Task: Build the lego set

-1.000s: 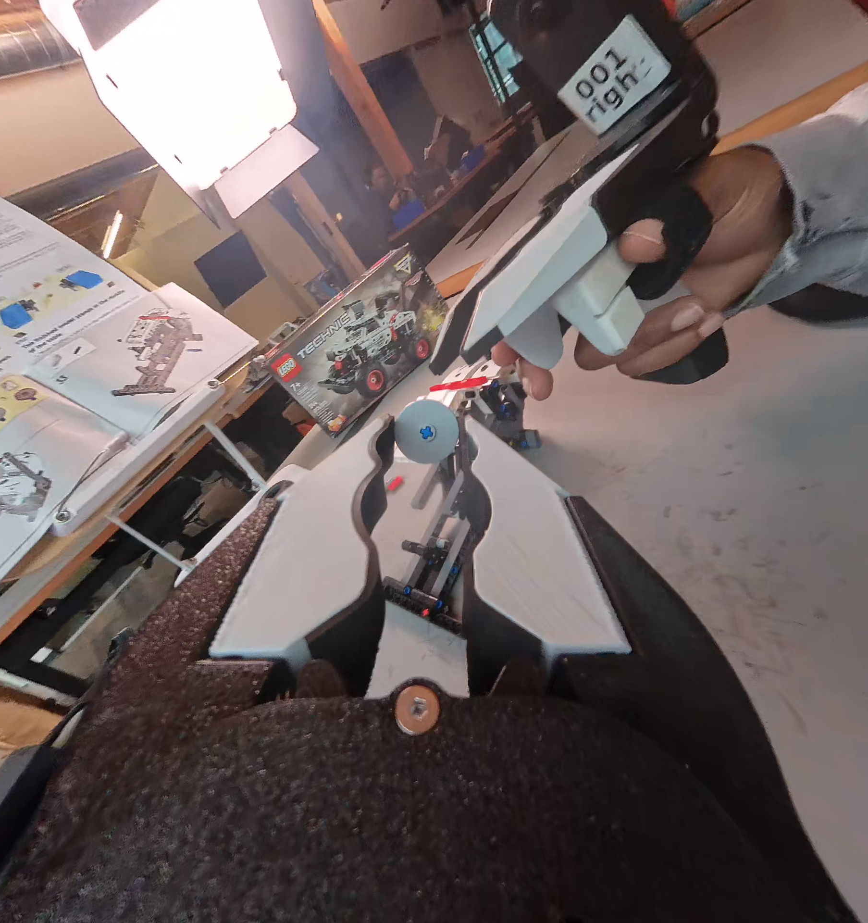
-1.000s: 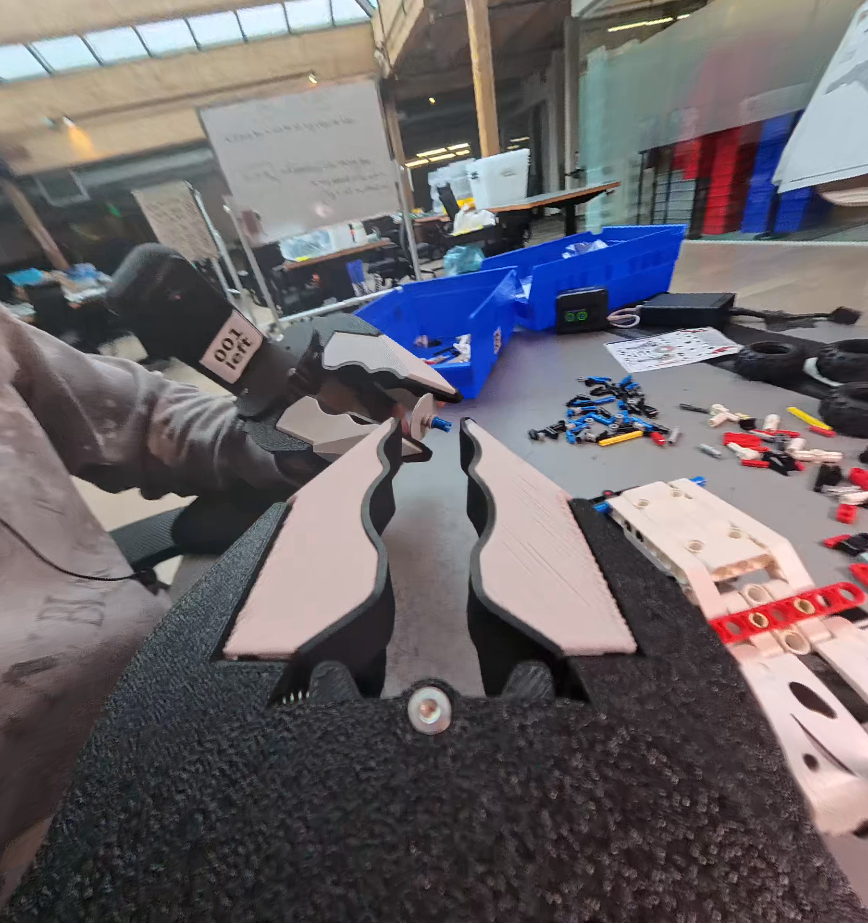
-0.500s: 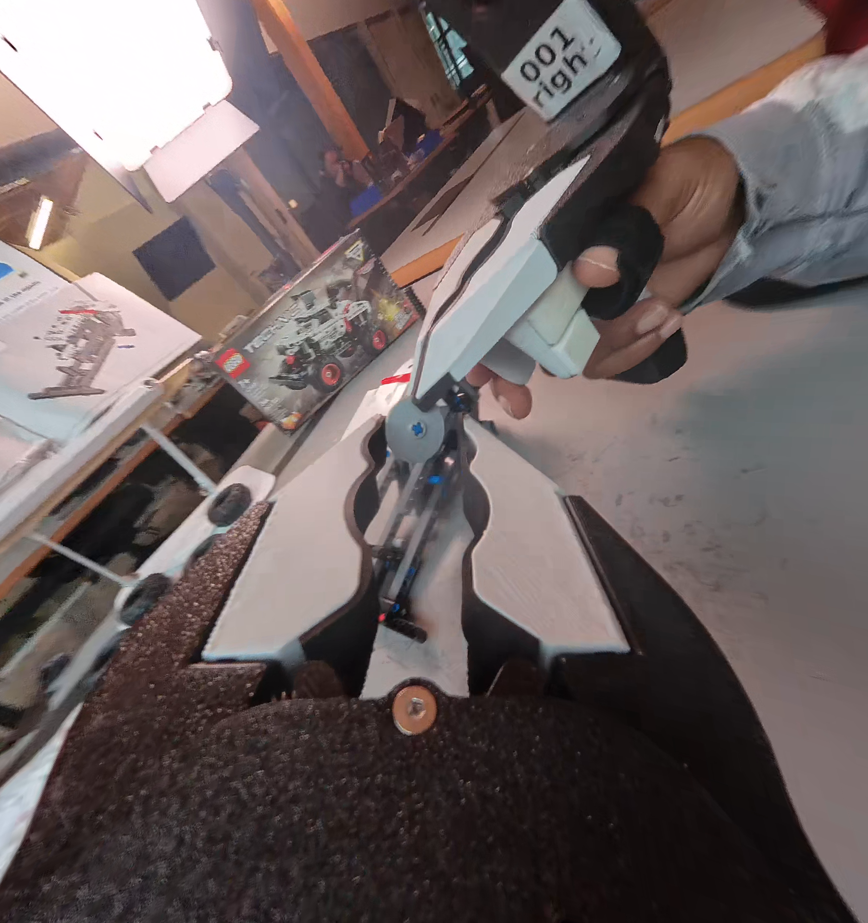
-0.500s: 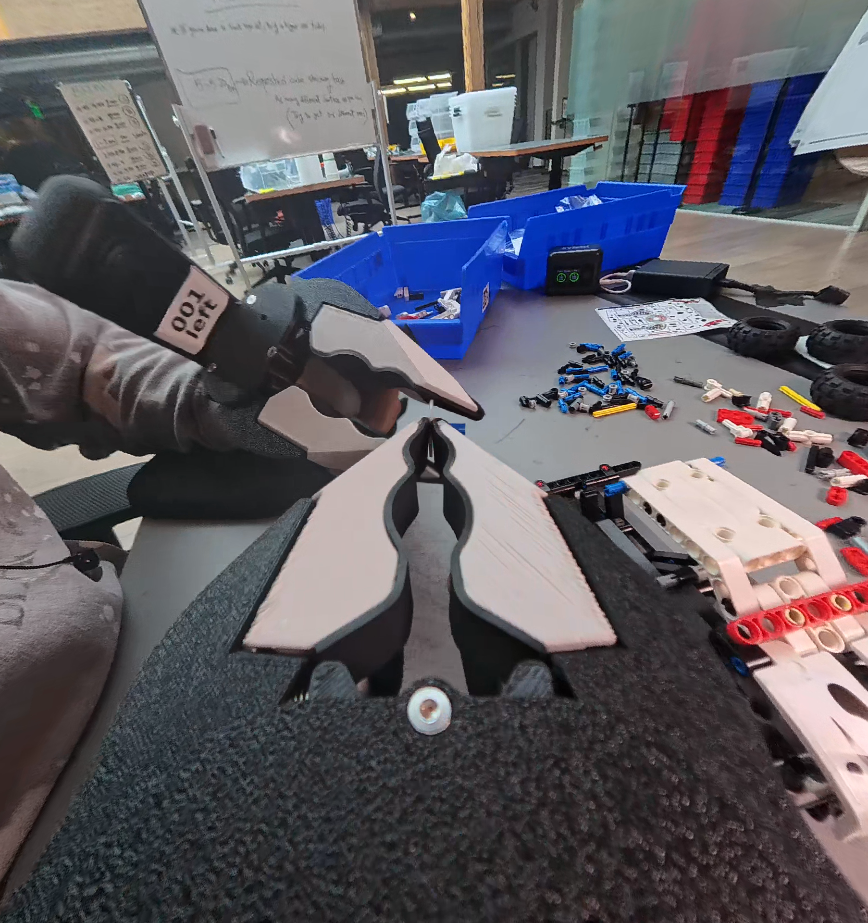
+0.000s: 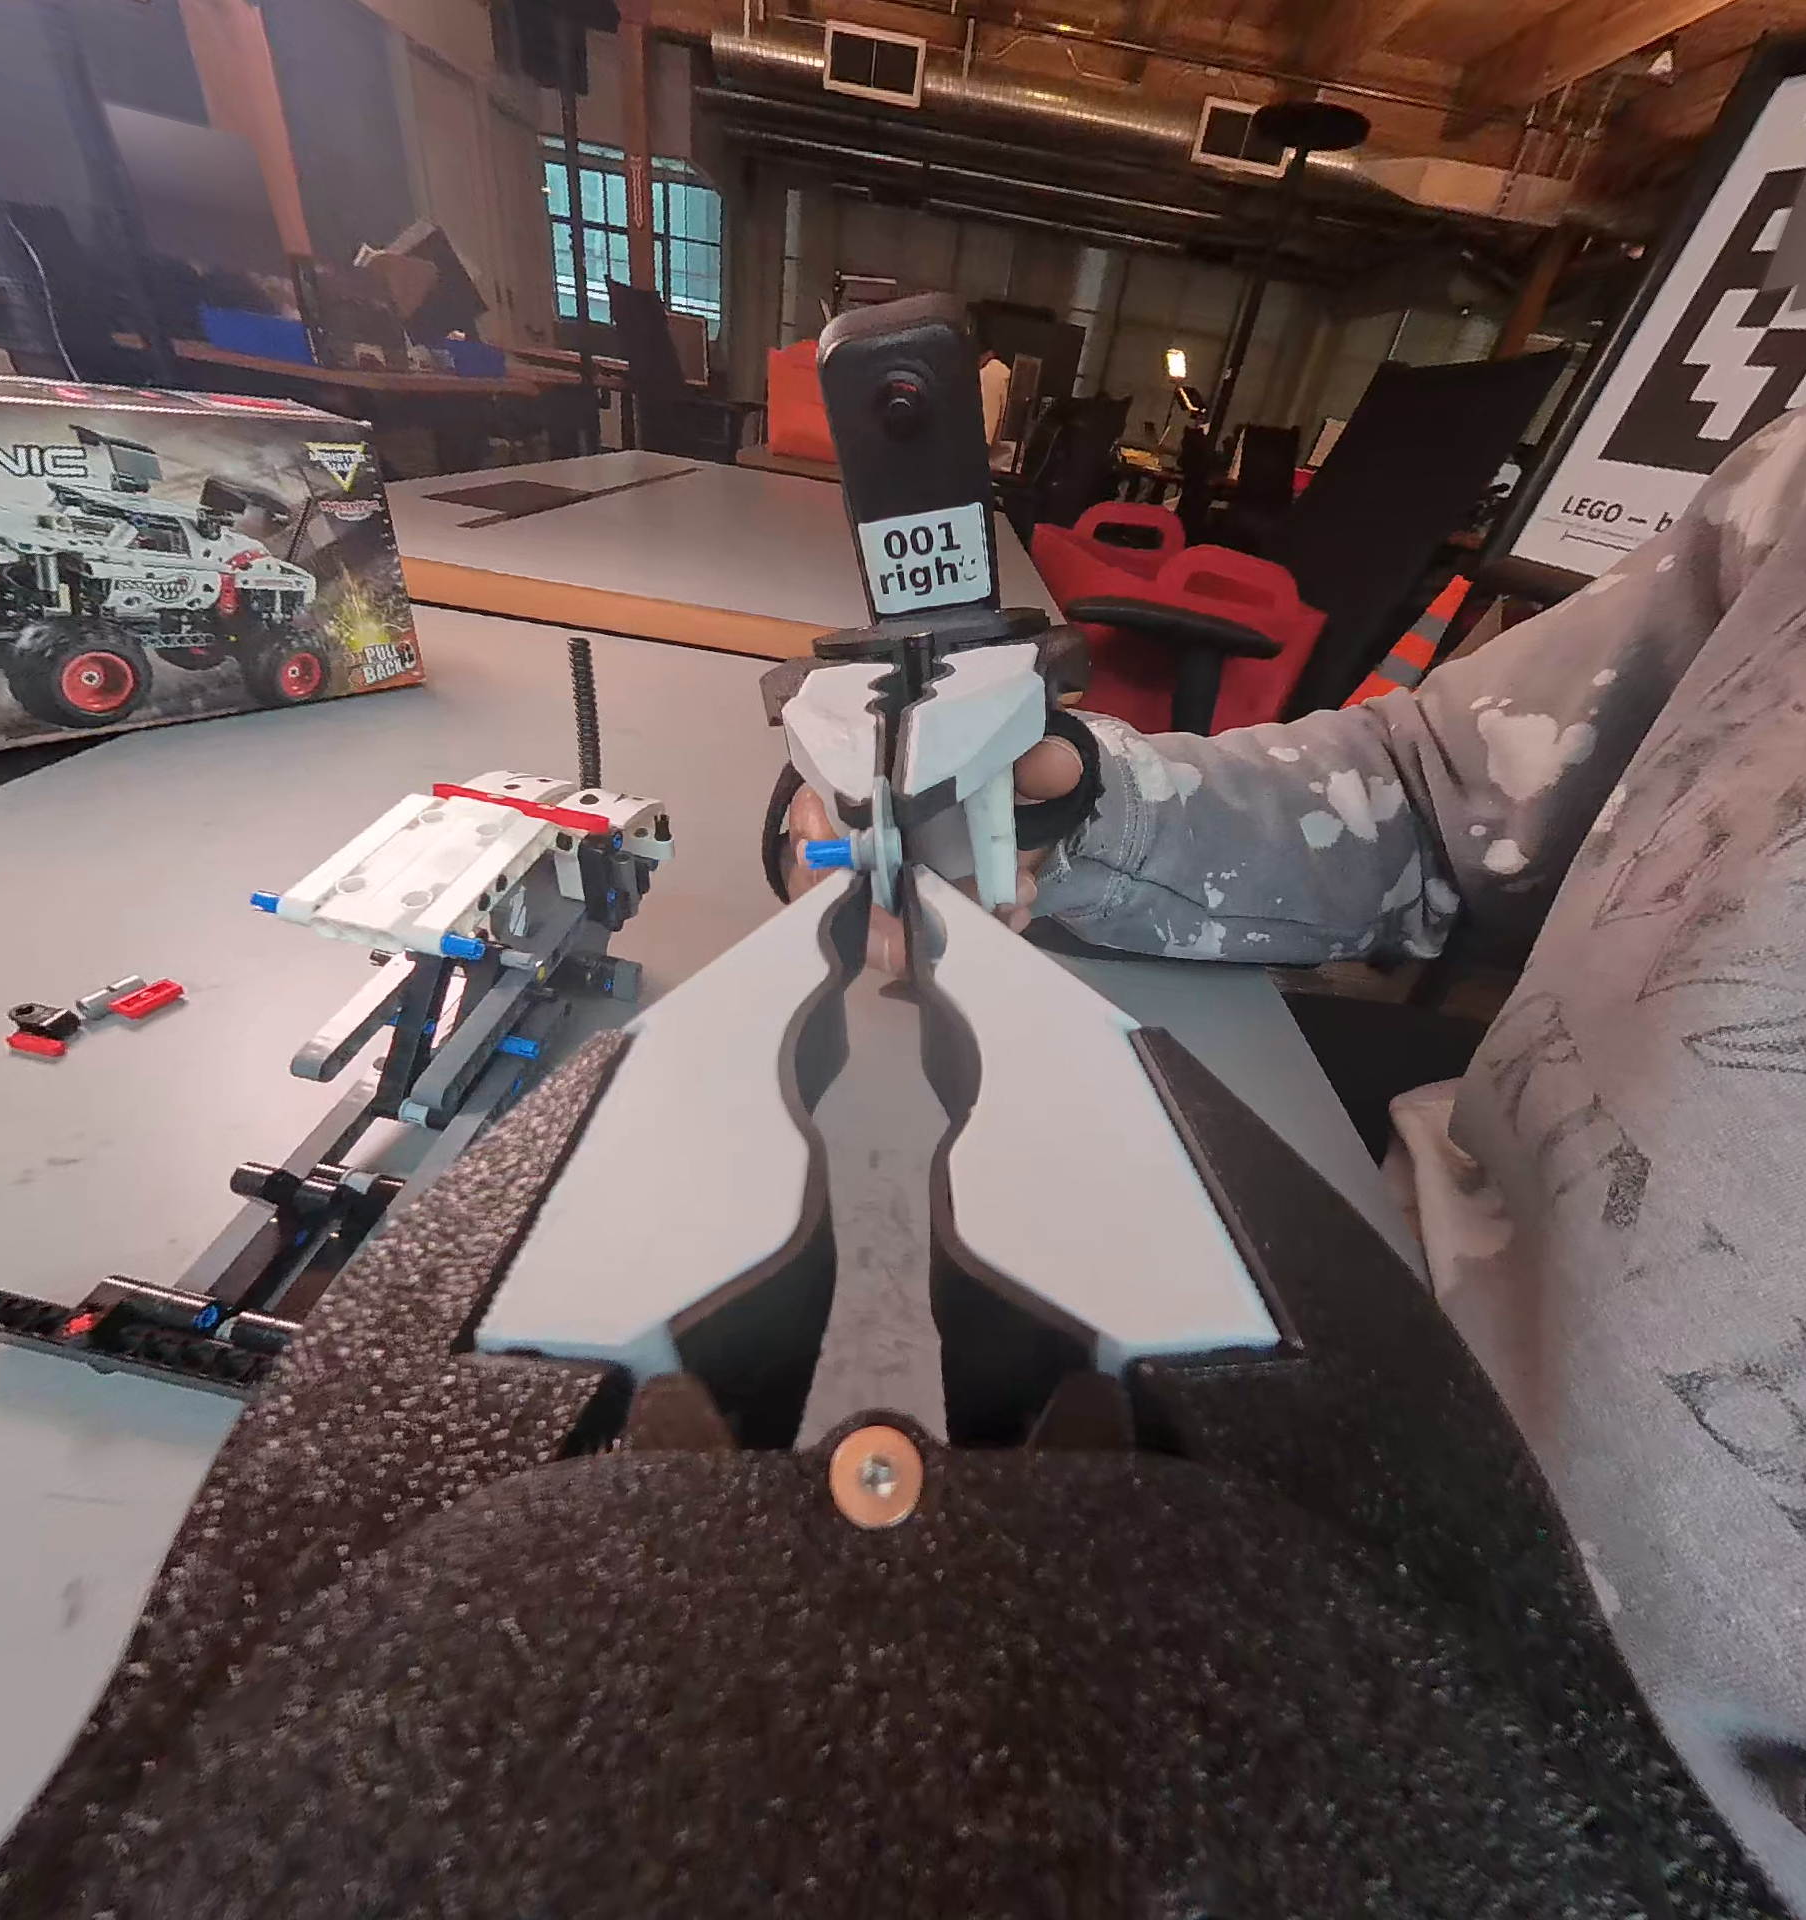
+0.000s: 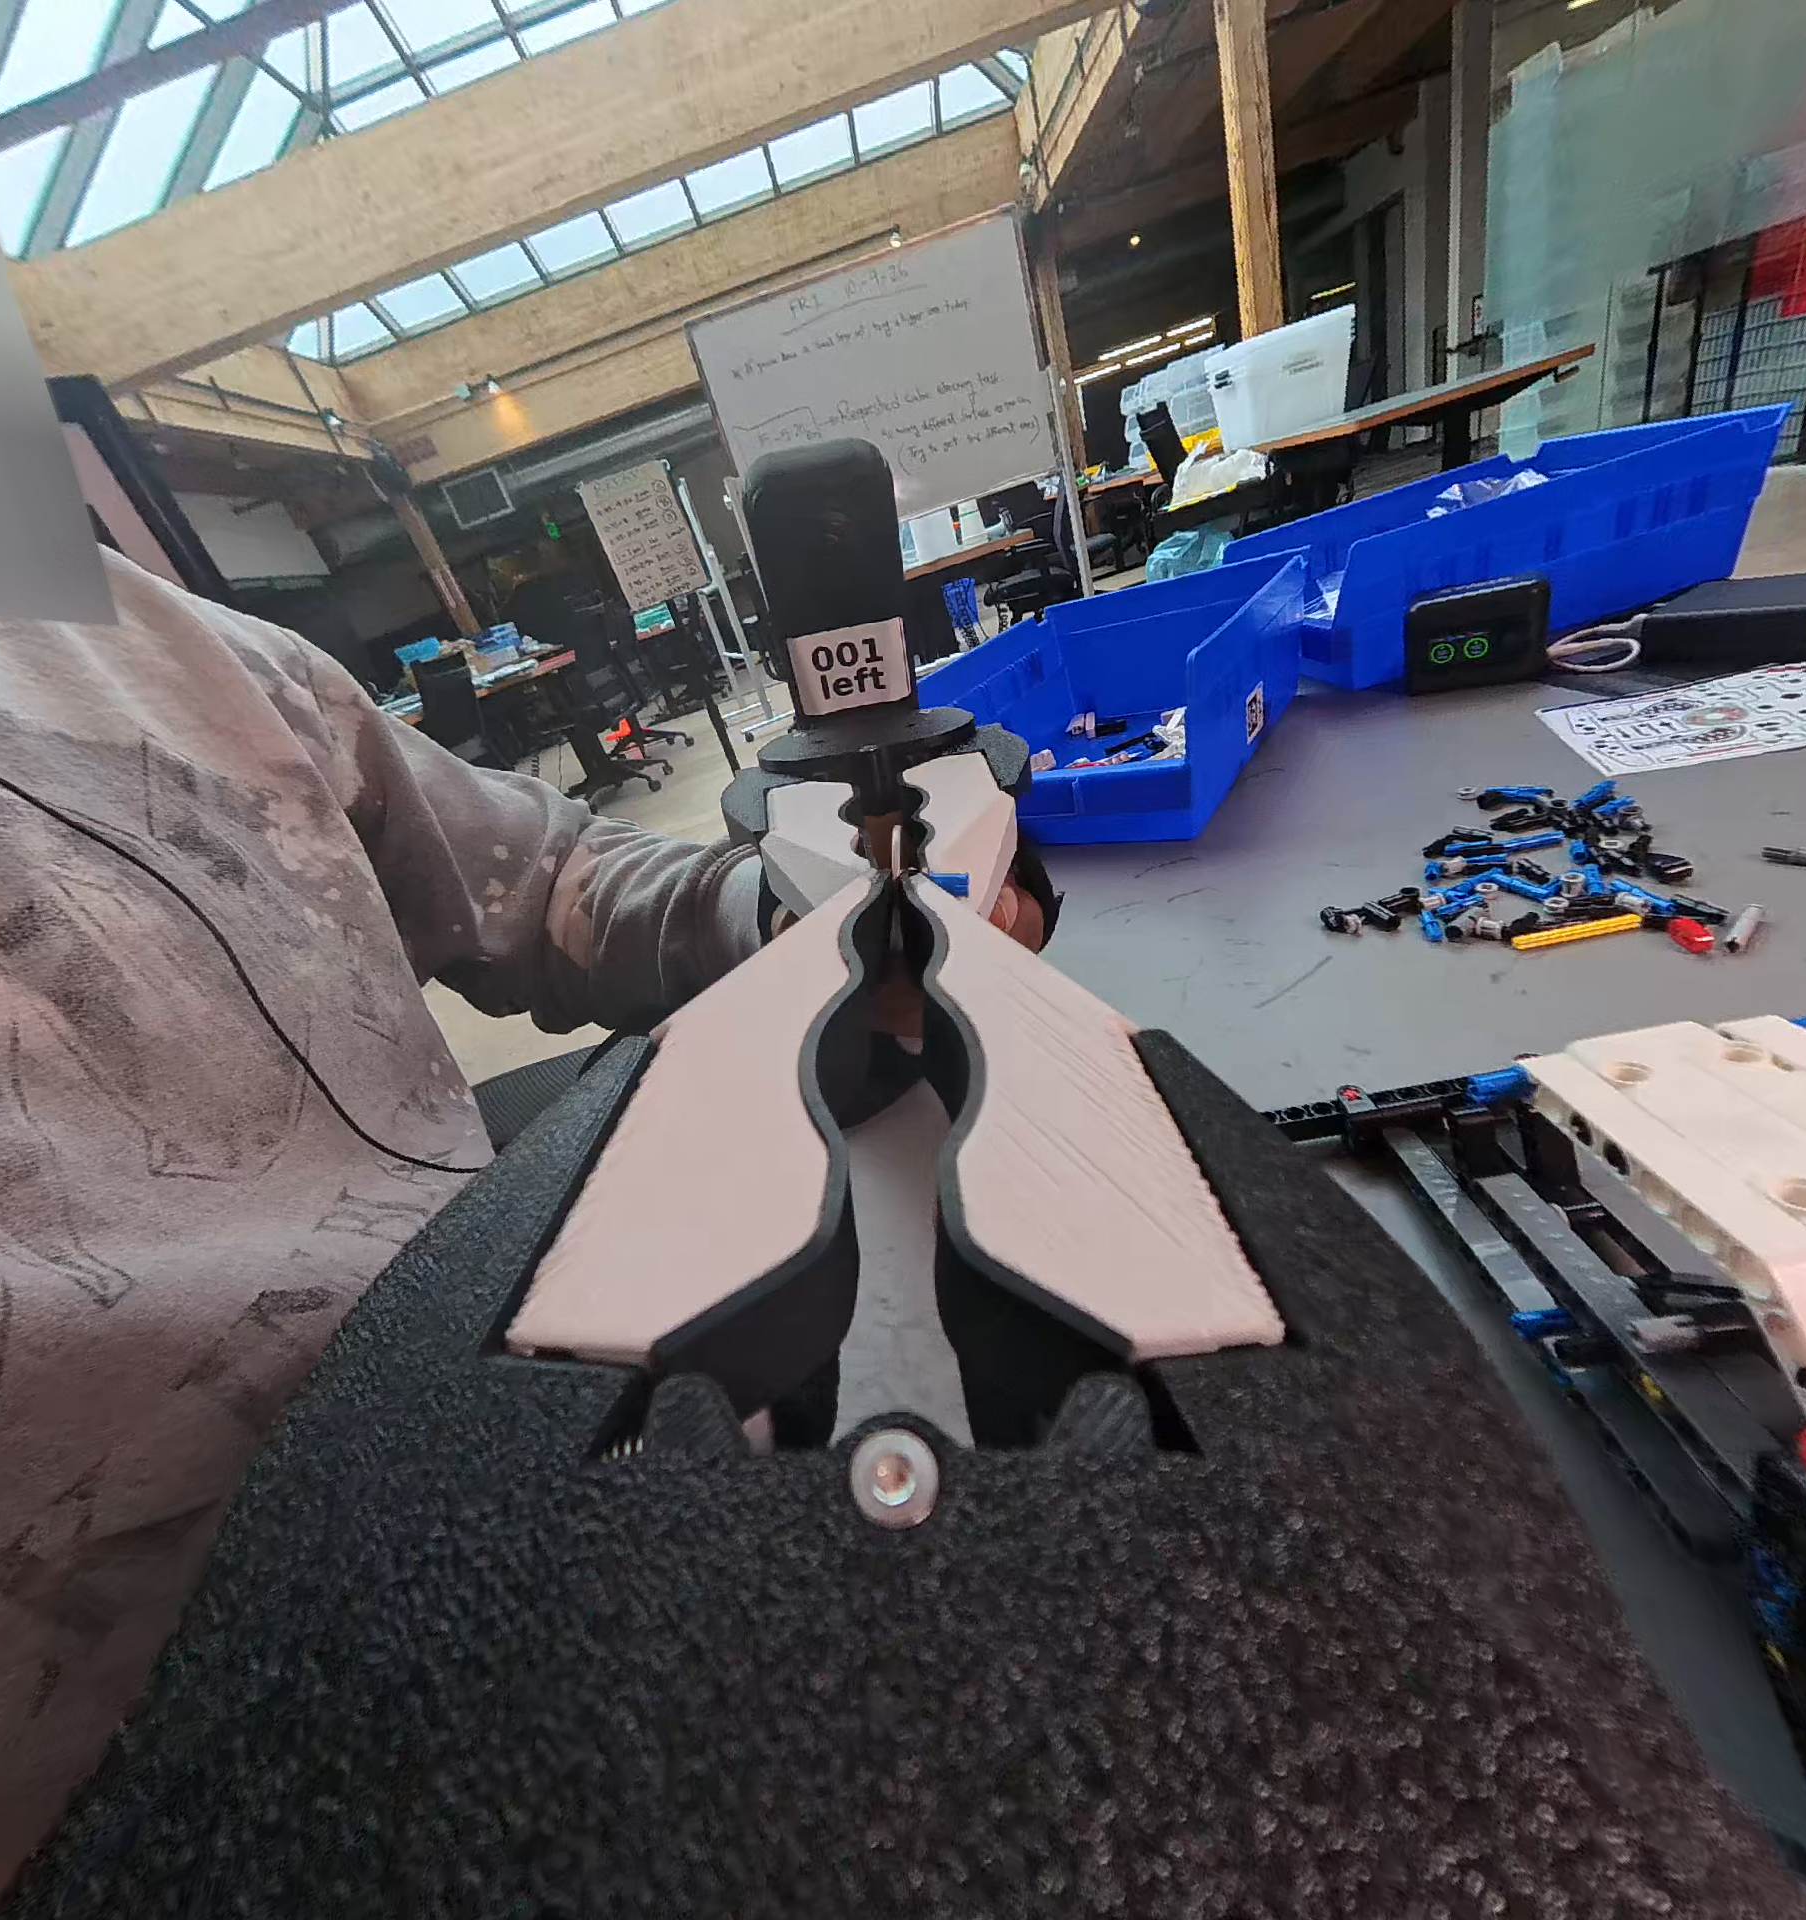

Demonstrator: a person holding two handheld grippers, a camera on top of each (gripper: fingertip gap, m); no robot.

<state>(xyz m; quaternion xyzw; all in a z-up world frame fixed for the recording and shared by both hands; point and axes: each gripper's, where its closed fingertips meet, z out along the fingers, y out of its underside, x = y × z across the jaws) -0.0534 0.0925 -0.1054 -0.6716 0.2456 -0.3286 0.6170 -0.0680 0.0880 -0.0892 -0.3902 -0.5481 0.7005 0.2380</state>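
Roughly centred on a wide grey bench (image 5: 99, 852) is a half-built toy truck frame (image 5: 442, 873), with white panels, a red strip on top and long black and grey beams lying flat.

Beyond the frame, in the right wrist view, two blue bins (image 6: 1138, 707) sit side by side at the far part of the bench. The nearer bin holds a few loose pieces.

In the left wrist view, the set's cardboard box (image 5: 151, 561) stands upright beyond the frame and to its left, with a picture of a monster truck on its face.

Between the frame and the bins, a heap of small parts (image 6: 1533, 883) lies on the bench, mostly blue and black, with one yellow rod.

Just left of the frame, in the left wrist view, lie a few red, grey and black bits (image 5: 88, 1013).

Right of the frame, above the bench edge, the two tools point at each other, tip to tip. A person in a grey mottled sleeve (image 5: 1294, 831) holds them.

The left tongs (image 5: 883, 904) are narrowed almost to touching, and their tips grip the near rim of a small grey disc (image 5: 886, 852), seen edge-on. The right tongs (image 6: 894, 885) are equally narrow and pinch the same disc from the opposite side.

A short blue pin (image 5: 826, 854) sticks out of the disc's centre, pointing toward the frame. The disc is held in the air, clear of the frame and the bench.
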